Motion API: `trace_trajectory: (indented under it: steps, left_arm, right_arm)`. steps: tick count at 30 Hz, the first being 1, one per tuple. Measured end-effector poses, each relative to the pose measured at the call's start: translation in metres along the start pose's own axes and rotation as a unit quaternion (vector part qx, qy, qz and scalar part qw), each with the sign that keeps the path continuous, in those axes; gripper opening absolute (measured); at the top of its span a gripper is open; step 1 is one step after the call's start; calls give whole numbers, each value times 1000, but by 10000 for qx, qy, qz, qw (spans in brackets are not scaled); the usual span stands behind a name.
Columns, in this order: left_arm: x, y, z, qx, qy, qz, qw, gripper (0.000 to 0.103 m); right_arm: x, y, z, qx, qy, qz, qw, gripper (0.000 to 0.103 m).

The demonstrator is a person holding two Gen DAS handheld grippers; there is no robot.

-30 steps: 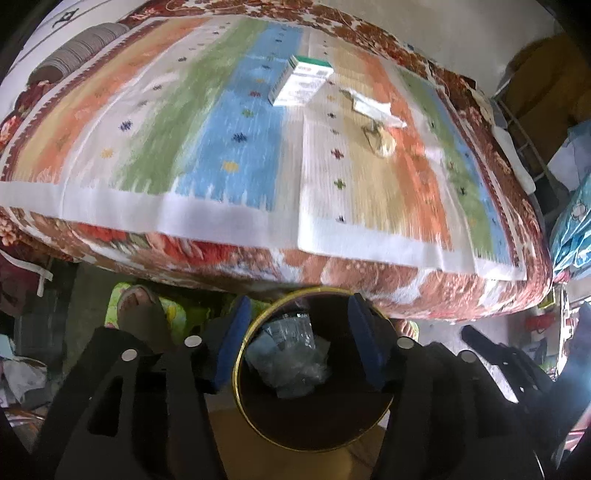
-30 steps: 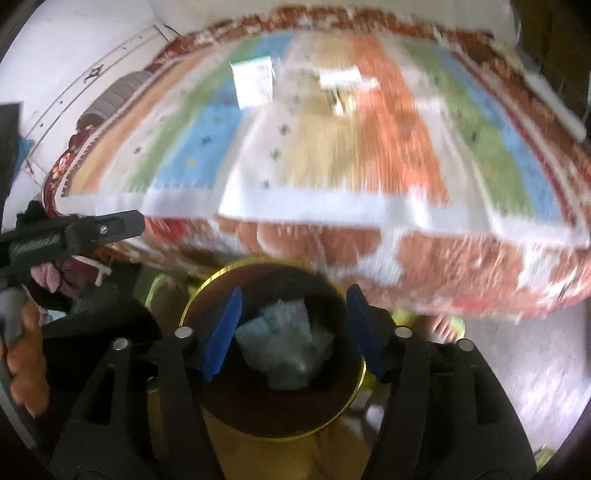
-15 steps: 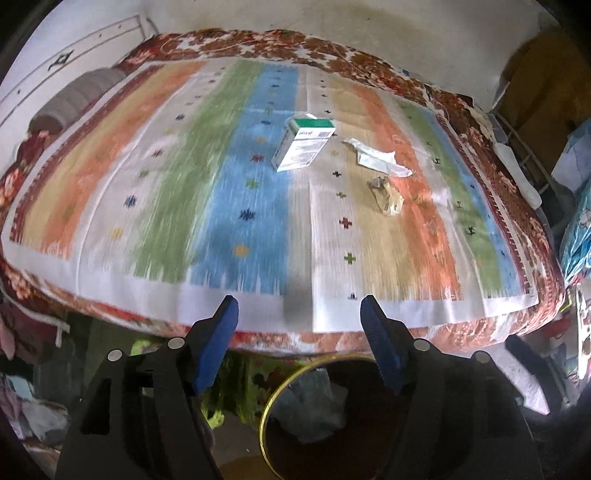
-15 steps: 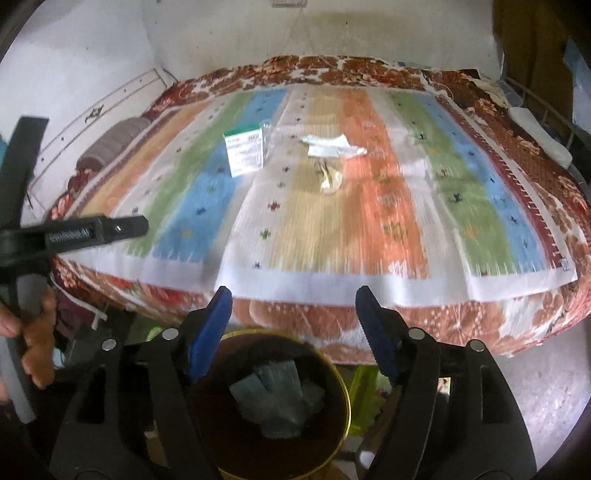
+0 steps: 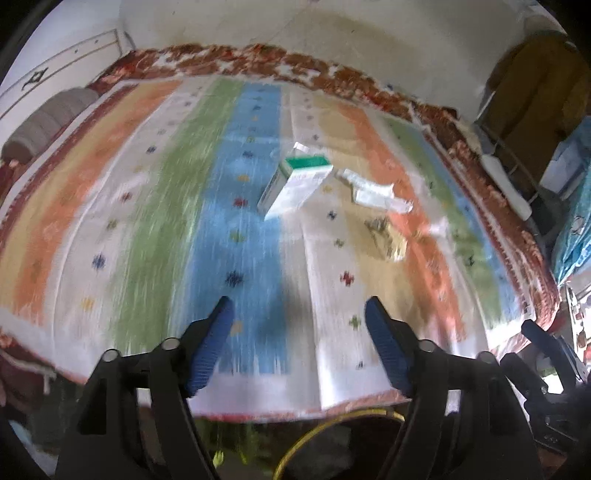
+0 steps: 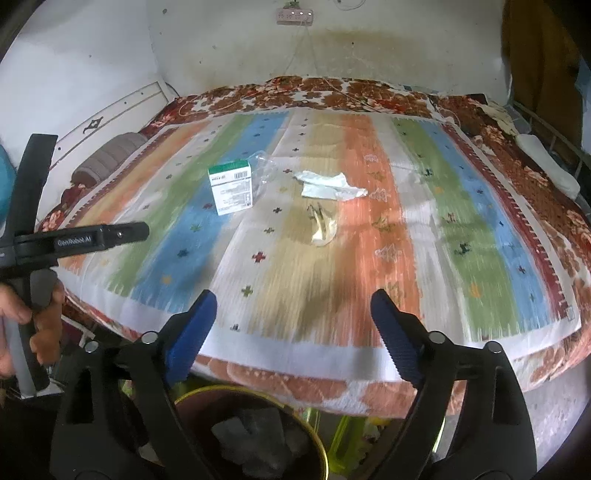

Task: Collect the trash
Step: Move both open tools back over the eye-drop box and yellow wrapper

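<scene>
A white and green carton (image 5: 295, 182) (image 6: 232, 188) lies on the striped bedspread (image 6: 369, 258), with a clear plastic wrapper (image 6: 265, 173) beside it. A crumpled white paper (image 5: 376, 194) (image 6: 327, 184) and a yellowish wrapper (image 5: 388, 240) (image 6: 322, 229) lie to its right. A gold-rimmed bin (image 6: 258, 432) (image 5: 332, 439) with crumpled plastic inside stands on the floor below the bed edge. My left gripper (image 5: 299, 350) is open and empty above the bed's near edge. My right gripper (image 6: 291, 339) is open and empty over the bin.
A grey bolster pillow (image 6: 107, 158) lies at the bed's left side. A wall with a power strip (image 6: 294, 15) stands behind the bed. A metal rack (image 5: 517, 158) and blue bags (image 5: 572, 221) stand at the right. The left gripper's body (image 6: 74, 240) shows at the right wrist view's left.
Both grippers have risen from over the bin and tilted up toward the bed. The bin has slid down to the bottom of both views. Both stay open and empty.
</scene>
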State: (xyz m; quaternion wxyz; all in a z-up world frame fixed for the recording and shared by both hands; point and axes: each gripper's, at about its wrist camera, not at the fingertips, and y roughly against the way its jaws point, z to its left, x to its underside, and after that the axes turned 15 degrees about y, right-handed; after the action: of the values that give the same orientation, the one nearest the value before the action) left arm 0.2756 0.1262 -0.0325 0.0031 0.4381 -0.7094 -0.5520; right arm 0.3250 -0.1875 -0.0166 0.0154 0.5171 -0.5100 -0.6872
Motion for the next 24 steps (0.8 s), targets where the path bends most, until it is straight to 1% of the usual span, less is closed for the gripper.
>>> trace_trajectory:
  steps: [1, 3, 6, 7, 10, 15, 20, 22, 24]
  left_arm:
    - [-3, -1, -1, 37, -58, -101, 9999, 83]
    - [-11, -3, -3, 70, -181, -337, 9992, 88]
    - [-19, -12, -5, 107, -217, -373, 9990, 94]
    - [-21, -16, -6, 110, -248, -368, 9990, 96]
    - [-26, -24, -6, 25, -445, -452, 9980, 97]
    - [-36, -45, -8, -218, -729, -464, 9960, 97]
    - [-45, -63, -8, -227, -779, -450, 9957, 97]
    - [-48, -71, -15, -228, -923, -458, 9944, 97]
    - [-52, -79, -22, -289, -1168, -553, 9912, 97]
  right_arm:
    - [-2, -2, -1, 32, 35, -36, 10000, 85]
    - [-6, -9, -3, 119, 135, -97, 9998, 89]
    - [-12, -22, -9, 121, 158, -167, 9997, 94]
    - [-14, -25, -11, 103, 171, -185, 9996, 94]
    - [-16, -41, -15, 172, 326, -207, 9991, 94]
    - [-16, -63, -28, 80, 167, -90, 9998, 94]
    - [-22, -84, -39, 20, 43, -27, 10000, 94]
    - [-25, -92, -41, -4, 76, -11, 10000, 94]
    - [-31, -103, -42, -30, 173, 6, 9998, 94]
